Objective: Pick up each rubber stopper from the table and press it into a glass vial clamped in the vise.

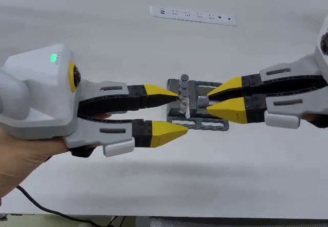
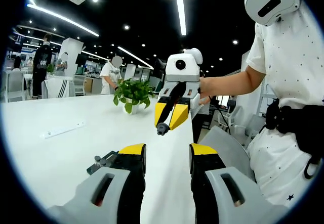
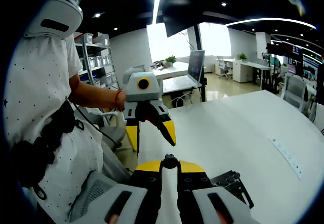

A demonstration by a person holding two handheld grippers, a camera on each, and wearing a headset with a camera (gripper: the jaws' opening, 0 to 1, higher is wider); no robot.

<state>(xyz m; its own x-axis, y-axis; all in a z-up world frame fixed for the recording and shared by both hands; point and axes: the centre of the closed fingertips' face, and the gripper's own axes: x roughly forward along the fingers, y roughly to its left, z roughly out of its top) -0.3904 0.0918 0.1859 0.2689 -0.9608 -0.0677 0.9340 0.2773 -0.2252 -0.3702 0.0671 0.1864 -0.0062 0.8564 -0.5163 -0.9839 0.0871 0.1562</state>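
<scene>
Looked down on a matte white counter (image 1: 154, 186), with a flat white power strip (image 1: 193, 16) lying near its far edge. Found a small dark metal vise (image 1: 197, 125) at the middle, clamped on a clear glass vial (image 1: 184, 105); could not tell what, if anything, sat inside the vial, the glass being small and glary. Met over the vise from opposite sides: left hand-held gripper (image 1: 181, 114) held level, yellow wedge tips spread wide with nothing between them, upper tip just beside the vial; right hand-held gripper (image 1: 207, 102) held level too, tips pinched on a dark, round rubber stopper (image 1: 201, 102), lifted off the counter and just beside the vial. Showed smooth grey-white plastic shells on both, with black ribbed sections behind the pointed yellow tips.
</scene>
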